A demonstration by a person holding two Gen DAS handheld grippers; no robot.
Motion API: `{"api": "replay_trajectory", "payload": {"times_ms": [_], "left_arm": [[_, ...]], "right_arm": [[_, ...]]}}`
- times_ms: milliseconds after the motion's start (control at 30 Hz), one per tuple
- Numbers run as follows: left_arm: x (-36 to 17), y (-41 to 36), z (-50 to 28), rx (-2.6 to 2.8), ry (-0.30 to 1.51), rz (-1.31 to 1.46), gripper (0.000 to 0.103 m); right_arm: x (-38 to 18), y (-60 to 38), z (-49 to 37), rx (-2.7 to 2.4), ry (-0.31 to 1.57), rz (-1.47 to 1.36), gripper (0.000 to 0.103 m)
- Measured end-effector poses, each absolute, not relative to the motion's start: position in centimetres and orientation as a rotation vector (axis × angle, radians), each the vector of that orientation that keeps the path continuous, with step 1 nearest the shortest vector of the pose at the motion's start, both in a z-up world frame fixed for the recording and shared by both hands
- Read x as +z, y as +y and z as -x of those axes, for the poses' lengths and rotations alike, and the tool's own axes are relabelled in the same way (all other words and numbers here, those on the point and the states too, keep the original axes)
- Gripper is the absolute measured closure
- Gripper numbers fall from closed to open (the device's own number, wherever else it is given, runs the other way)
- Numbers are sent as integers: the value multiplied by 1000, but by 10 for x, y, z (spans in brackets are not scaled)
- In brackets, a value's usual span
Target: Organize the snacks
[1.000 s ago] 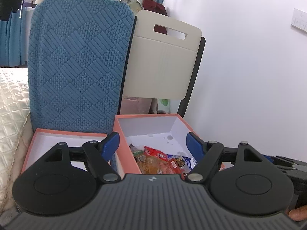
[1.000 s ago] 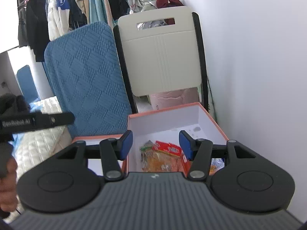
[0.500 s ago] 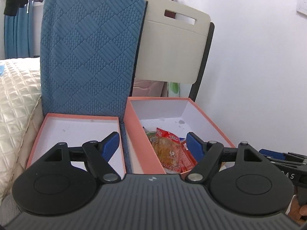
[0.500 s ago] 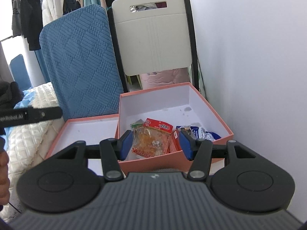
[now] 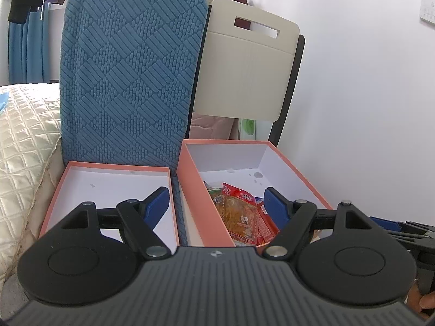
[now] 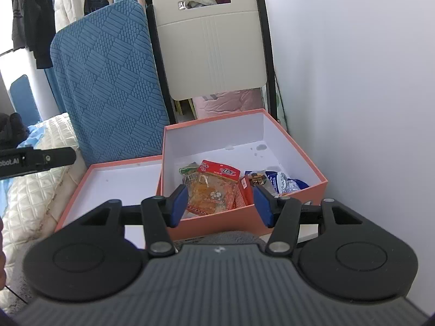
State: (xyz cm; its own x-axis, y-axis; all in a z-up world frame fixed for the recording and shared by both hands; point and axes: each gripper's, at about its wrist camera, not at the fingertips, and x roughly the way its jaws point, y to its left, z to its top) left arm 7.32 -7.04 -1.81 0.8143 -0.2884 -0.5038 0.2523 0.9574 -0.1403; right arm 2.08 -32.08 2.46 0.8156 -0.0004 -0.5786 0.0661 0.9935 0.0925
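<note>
A deep orange box [image 6: 316,175] [image 5: 195,187] holds several snack packets: an orange-and-red packet [image 6: 214,188] [image 5: 240,212], a green one [image 6: 189,169] behind it, and blue-and-white ones [image 6: 282,183] at the right. Beside it on the left lies a shallow orange box [image 5: 68,187] [image 6: 81,187] with a bare white bottom. My left gripper [image 5: 216,203] hangs open in front of both boxes, nothing between its blue pads. My right gripper [image 6: 220,203] is open too, short of the deep box's near wall, holding nothing.
A blue quilted cushion [image 5: 130,68] leans upright behind the boxes, with a cream folding chair [image 6: 212,40] next to it. A white wall [image 6: 353,81] stands close on the right. A quilted cream bedspread [image 5: 24,141] lies to the left. Clothes hang in the background.
Both grippers have sunk and tipped downward, so the boxes and snack packets show more fully from above. The jaws have kept their width.
</note>
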Motion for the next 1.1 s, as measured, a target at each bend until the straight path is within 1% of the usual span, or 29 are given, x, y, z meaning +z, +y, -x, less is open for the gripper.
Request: {"api": "replay_trajectory", "payload": {"times_ms": [767,833,900,1000,1033,1067,1100], "left_arm": [[-14,-65,-70,-280,545,79,23],[-14,-64,-70,-279,547,84,20],[-15,-64,-71,-269,553,79,7],[-17,-65,-75,-240,575,61,1],[-18,-66,-76,-233,584,55,1],[-19,-66,-77,-230,589,52,0],[-19,-65,-77,-229,592,50,0]], "right_arm": [[26,-322,-20,-53,617,-122,47],[26,-322,-19,-54,616,-120,47],[26,-322,-20,-59,618,-119,47],[25,-321,-21,-68,621,-107,47],[24,-322,-22,-69,626,-110,33],[24,-323,-22,-71,626,-118,22],[23,-324,-22,-74,619,-127,4]]}}
